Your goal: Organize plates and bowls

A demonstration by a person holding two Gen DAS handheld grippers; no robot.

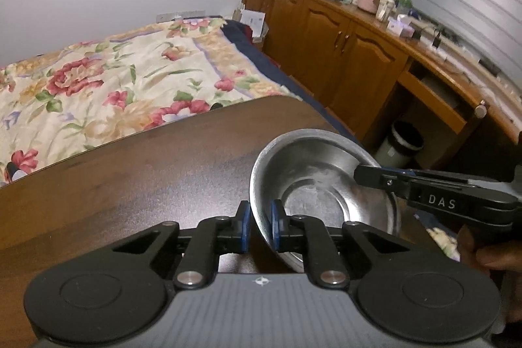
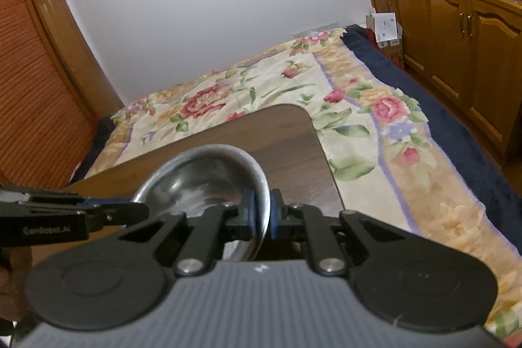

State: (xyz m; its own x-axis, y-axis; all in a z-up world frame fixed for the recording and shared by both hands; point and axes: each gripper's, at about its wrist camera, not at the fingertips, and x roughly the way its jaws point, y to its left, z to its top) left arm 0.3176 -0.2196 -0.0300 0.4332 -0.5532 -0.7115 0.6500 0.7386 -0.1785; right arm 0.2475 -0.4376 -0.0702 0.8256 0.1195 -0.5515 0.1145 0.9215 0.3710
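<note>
Dark wood table (image 1: 146, 172) w/ rounded corner; metal bowl (image 1: 313, 185) above it, contact unclear.

Right gripper (image 1: 368, 175) side: "DAS" is printed in white capitals.
Left gripper (image 2: 143, 211) side: "GenRobot.AI" is printed in small, blurred white lettering.
Other items: no text can be read.

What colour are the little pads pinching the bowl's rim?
Blue pads, clearest in the left wrist view.

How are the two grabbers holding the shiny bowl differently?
The left gripper pinches the metal bowl on its left rim; the right gripper pinches the opposite, right rim. Each has one blue pad inside the bowl and one outside. Both are shut on that same bowl above the brown table.
</note>
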